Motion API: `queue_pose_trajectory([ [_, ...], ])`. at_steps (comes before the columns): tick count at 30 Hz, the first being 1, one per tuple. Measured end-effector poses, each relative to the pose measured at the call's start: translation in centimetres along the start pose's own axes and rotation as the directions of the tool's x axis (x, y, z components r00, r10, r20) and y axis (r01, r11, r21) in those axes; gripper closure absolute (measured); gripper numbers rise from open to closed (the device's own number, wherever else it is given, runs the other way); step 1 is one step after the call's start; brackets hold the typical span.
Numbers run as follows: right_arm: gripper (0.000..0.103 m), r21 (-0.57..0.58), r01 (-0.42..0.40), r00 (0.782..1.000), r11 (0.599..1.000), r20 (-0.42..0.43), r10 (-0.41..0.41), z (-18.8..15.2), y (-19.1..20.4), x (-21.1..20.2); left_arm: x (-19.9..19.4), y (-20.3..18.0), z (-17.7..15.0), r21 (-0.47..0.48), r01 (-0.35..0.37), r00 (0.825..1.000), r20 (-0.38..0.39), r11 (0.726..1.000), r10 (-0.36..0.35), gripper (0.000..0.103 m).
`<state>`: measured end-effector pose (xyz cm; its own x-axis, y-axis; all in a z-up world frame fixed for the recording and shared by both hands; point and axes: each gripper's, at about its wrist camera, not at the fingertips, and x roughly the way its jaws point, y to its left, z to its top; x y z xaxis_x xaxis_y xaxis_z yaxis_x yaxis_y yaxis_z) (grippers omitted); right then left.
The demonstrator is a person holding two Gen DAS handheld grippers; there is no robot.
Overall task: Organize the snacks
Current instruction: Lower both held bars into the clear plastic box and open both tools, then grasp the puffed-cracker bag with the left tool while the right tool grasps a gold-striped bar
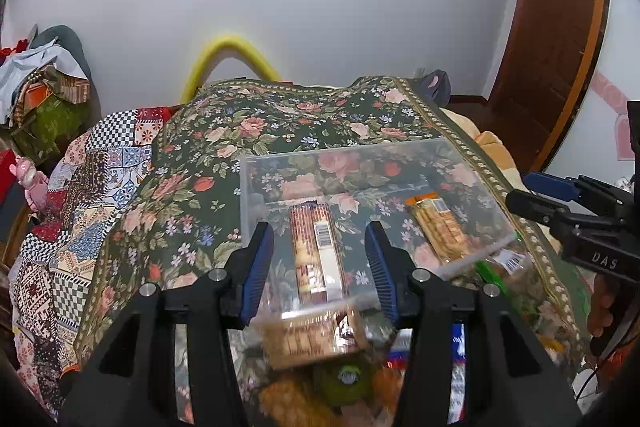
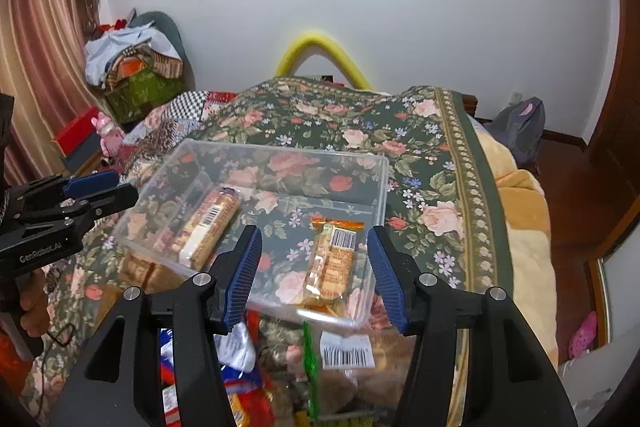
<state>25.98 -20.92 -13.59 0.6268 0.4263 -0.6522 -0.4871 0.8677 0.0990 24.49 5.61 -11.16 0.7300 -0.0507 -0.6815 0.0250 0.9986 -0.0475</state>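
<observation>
A clear plastic box sits on the floral bedspread. Inside lie a long brown cracker pack on the left and an orange-topped cracker pack on the right. My left gripper is open and empty over the box's near left part. My right gripper is open and empty above the orange-topped pack. A blurred cracker pack lies just in front of the box. More loose snacks, among them a clear bag with a barcode label, lie near the front edge.
The floral bedspread covers the bed, with a patchwork quilt to the left. A yellow foam tube stands at the far wall. A pile of clothes sits at the back left. A wooden door is at right.
</observation>
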Motion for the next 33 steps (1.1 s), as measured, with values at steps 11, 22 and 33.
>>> queue_pose_trajectory([
  [11, 0.048, 0.043, -0.004, 0.999, 0.999, 0.036, 0.002, -3.0, -0.1, -4.0, -3.1, 0.5, -3.9, -0.008, -0.007, 1.000, -0.027, 1.000, 0.007, 0.048],
  [22, 0.048, 0.107, -0.027, 0.998, 0.994, -0.062, 0.033, -8.3, -0.4, -4.2, -0.2, 2.3, -10.3, -0.096, -0.038, 0.983, -0.183, 0.995, 0.019, 0.047],
  [33, 0.048, 0.088, -0.062, 0.986, 0.994, -0.148, 0.074, -11.3, 0.9, -3.0, 1.1, 3.9, -14.5, -0.190, -0.032, 0.973, -0.232, 0.981, -0.014, 0.046],
])
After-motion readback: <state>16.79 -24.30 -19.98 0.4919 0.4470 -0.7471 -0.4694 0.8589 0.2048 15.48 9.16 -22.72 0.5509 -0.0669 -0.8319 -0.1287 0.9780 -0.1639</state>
